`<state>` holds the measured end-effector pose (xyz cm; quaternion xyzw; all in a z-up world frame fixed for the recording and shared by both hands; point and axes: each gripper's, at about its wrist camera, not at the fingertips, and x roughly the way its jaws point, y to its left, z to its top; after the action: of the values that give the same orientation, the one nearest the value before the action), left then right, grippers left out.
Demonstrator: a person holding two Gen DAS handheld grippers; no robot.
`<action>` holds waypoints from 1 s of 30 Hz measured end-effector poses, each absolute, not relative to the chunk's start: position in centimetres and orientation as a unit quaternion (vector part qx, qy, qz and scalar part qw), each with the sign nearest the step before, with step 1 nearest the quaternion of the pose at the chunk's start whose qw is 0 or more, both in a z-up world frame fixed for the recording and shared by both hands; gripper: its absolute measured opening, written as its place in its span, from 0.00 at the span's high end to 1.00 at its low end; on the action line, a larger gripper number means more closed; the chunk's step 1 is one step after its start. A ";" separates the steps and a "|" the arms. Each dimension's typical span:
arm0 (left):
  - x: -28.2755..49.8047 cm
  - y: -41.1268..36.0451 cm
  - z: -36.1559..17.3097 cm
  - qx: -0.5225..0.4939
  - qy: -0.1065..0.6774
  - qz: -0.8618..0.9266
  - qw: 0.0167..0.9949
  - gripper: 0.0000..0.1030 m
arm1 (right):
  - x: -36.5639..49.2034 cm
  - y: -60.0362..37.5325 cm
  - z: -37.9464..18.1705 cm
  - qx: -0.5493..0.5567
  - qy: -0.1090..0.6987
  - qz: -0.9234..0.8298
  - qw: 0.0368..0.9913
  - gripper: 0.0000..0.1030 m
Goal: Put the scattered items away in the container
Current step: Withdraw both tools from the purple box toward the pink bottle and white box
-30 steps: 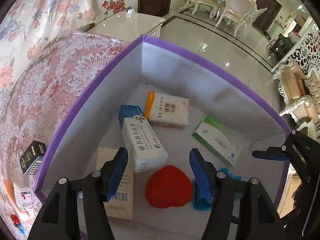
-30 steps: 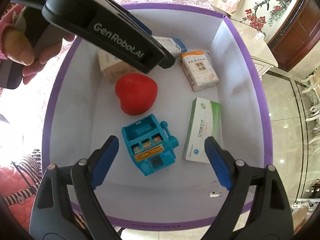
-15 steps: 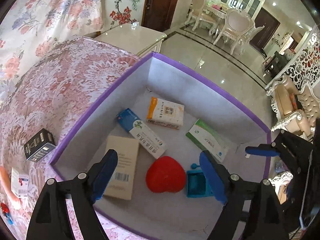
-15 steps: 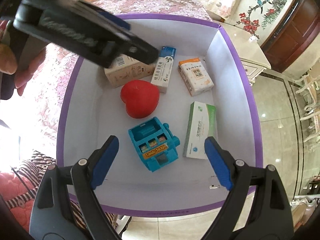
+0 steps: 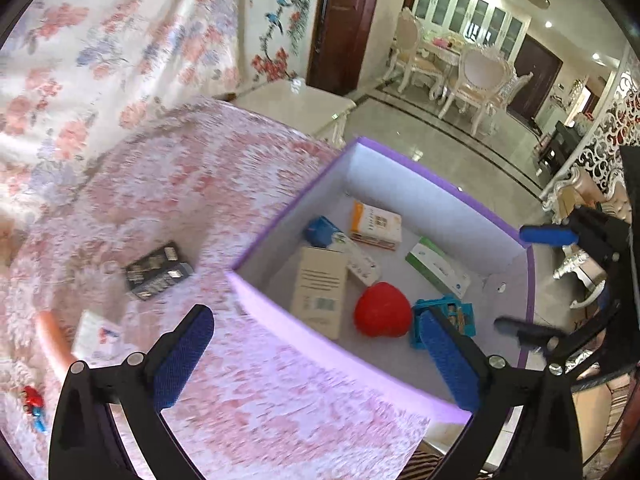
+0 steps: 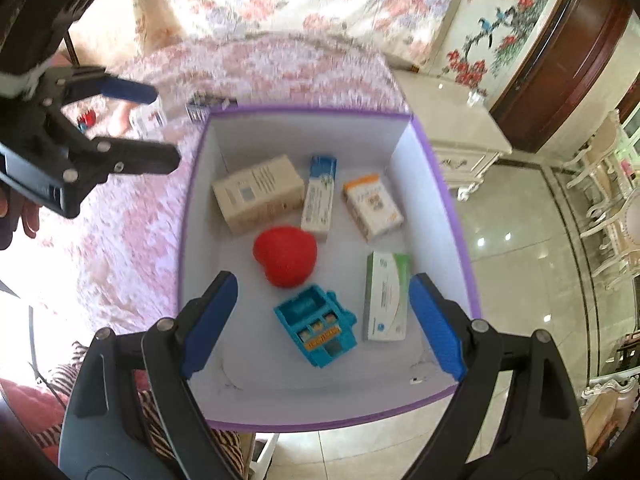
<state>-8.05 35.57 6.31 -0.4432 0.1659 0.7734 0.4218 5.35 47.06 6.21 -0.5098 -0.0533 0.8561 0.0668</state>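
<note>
Over the floral bedspread (image 5: 208, 200) my left gripper (image 5: 316, 356), wide open and empty, has swung off the purple box (image 5: 256, 296), where six items now lie; beyond, a black box (image 5: 158, 270) waits outside. My right gripper (image 6: 320, 320) hangs open, empty.

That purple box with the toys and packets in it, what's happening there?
A person is tidying loose items into the purple box, holding tongs in each hand. Both the left tongs and right tongs are open and empty. The box holds cartons, a red heart and a blue toy; a dark packet lies outside.
</note>
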 end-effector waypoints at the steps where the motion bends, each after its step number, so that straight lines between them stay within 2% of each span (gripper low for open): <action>1: -8.2 34.8 6.5 -0.440 0.167 0.777 0.417 0.00 | 5.2 46.5 6.9 -0.505 -0.056 0.859 0.068 0.13; 8: -9.2 29.2 8.0 -0.419 0.175 0.803 0.387 0.00 | 3.8 42.3 9.8 -0.486 -0.075 0.868 0.063 0.12; 12: -11.8 24.7 6.5 -0.439 0.160 0.811 0.351 0.00 | 1.3 39.4 9.4 -0.486 -0.085 0.869 0.042 0.12; 20: -16.7 15.8 4.1 -0.469 0.122 0.829 0.278 0.00 | -5.3 33.8 7.2 -0.495 -0.098 0.863 -0.004 0.12; 30: -19.7 9.0 1.5 -0.493 0.089 0.836 0.225 0.00 | -11.7 29.1 3.3 -0.517 -0.078 0.852 -0.038 0.12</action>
<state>-19.66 8.98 1.47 -0.4926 0.0890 0.8359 0.2250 -11.70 29.12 3.35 -0.5169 -0.0778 0.8516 -0.0381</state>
